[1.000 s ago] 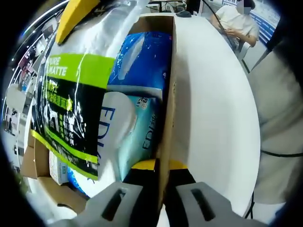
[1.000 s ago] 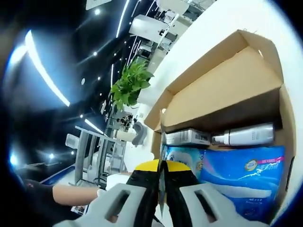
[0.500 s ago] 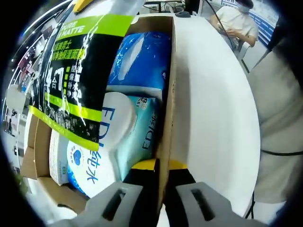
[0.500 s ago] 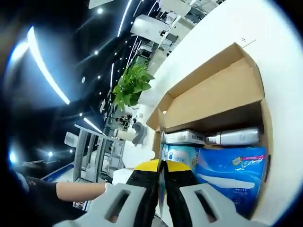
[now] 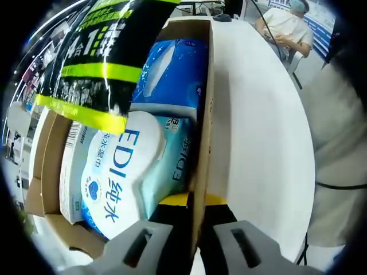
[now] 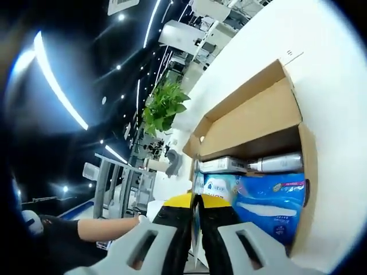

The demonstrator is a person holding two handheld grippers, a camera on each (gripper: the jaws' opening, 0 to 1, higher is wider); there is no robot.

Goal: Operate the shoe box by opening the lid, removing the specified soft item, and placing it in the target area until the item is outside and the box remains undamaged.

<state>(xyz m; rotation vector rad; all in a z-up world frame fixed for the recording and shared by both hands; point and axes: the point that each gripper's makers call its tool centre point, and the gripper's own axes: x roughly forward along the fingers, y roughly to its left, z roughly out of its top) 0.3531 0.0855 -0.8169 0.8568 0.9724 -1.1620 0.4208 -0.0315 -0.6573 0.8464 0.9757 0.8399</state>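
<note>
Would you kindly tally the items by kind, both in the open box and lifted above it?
Soft packs: 3 (black-green pack, blue pack, white-teal pack)
Small cartons: 1 (carton)
Bottles: 1 (bottle)
Total: 5

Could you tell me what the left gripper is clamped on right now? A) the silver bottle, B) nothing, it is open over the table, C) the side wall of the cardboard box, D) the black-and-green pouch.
C: in the left gripper view, the left gripper has its fingers closed on the thin edge of the box wall, which runs up between them, while the black-and-green pouch hangs above the box.
</note>
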